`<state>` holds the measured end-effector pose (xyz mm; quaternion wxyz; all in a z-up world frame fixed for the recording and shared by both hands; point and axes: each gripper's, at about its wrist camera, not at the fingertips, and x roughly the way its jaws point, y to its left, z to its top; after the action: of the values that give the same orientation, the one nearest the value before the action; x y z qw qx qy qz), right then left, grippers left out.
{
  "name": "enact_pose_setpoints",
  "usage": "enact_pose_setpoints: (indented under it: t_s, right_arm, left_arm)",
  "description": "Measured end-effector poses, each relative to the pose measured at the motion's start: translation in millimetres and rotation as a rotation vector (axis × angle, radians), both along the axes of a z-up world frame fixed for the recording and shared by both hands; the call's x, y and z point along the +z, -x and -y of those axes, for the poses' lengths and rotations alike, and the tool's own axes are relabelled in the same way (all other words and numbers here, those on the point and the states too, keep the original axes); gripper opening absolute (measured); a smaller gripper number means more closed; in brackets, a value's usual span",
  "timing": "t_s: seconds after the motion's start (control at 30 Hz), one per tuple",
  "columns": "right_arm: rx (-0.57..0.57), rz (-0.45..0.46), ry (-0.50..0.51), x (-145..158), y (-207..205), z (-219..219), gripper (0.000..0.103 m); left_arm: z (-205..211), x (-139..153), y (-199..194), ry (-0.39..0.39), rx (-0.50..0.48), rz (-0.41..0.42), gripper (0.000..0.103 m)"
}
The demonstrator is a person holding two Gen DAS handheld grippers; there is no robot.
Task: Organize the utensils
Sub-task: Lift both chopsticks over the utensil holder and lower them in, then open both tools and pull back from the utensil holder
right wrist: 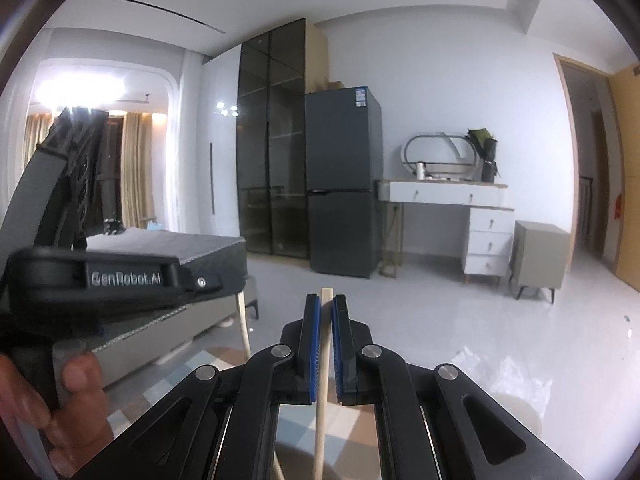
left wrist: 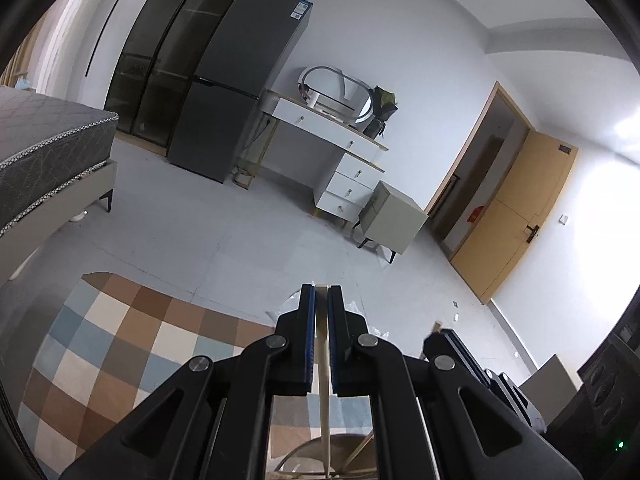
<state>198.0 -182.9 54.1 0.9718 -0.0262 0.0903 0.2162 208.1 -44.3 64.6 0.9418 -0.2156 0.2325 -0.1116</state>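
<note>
In the left wrist view my left gripper (left wrist: 321,292) is shut on a pale wooden chopstick (left wrist: 323,400) that hangs down between the blue pads. Its lower end passes the curved rim of a round container (left wrist: 298,450) at the bottom edge. My right gripper (right wrist: 326,300) is likewise shut on a second wooden chopstick (right wrist: 321,412), which stands nearly upright with its top just above the fingertips. The left gripper's black housing (right wrist: 120,276) fills the left of the right wrist view, a hand (right wrist: 76,384) grips it, and its chopstick (right wrist: 243,328) hangs below. The right gripper's fingers (left wrist: 448,340) show close by in the left wrist view.
A checkered rug (left wrist: 120,340) lies on the grey floor below both grippers. A grey bed (right wrist: 192,256) stands to the left. A dark fridge (right wrist: 344,200), a white dressing table (right wrist: 452,196), a beige nightstand (right wrist: 540,256) and a wooden door (left wrist: 520,208) line the far walls.
</note>
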Motion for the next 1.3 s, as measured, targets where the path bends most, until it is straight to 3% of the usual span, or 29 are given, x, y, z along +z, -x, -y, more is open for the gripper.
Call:
enact_pose_setpoints:
  t_s: [0.37,0.5,0.63,0.7,0.77,0.87,0.97,1.03,1.2,1.3]
  right_arm:
    - [-0.001,-0.071,0.005,-6.2,17.4,15.3,0.005]
    - [0.012,-0.117,0.024,-10.9,21.3,15.2,0.005]
    - [-0.021,-0.173,-0.018,-15.0,24.9,23.6,0.008]
    - [-0.043,-0.189,-0.039,-16.5,33.5,29.3,0.016]
    - [-0.066,-0.2,-0.069,-16.0,44.0,37.4,0.033]
    - [-0.1,-0.199,-0.111,-12.3,59.7,47.3,0.037]
    - [-0.126,-0.199,-0.139,-9.8,78.8,54.7,0.042]
    - [-0.141,-0.192,-0.125,-5.9,90.8,56.0,0.042]
    - [-0.142,-0.172,-0.137,9.2,124.8,60.7,0.052]
    - [-0.149,-0.153,-0.143,16.3,144.3,59.8,0.068]
  left_arm:
    - [10.8,-5.3,8.3,-0.09,-0.048,-0.029,0.002]
    - [15.4,-11.5,10.3,-0.091,-0.152,-0.095,0.002]
    - [14.7,-10.9,14.7,-0.084,-0.194,-0.173,0.002]
    - [13.5,-11.1,15.3,-0.088,-0.202,-0.238,0.01]
    - [13.2,-6.1,20.4,-0.101,-0.211,-0.301,0.035]
    - [10.9,11.9,46.9,-0.119,-0.197,-0.257,0.037]
    - [9.2,29.7,74.2,-0.146,-0.169,-0.216,0.052]
    - [6.9,38.5,89.9,-0.159,-0.144,-0.185,0.055]
    - [-2.4,48.8,121.8,-0.128,-0.094,-0.191,0.07]
    - [-7.5,48.8,140.1,-0.176,-0.007,-0.158,0.073]
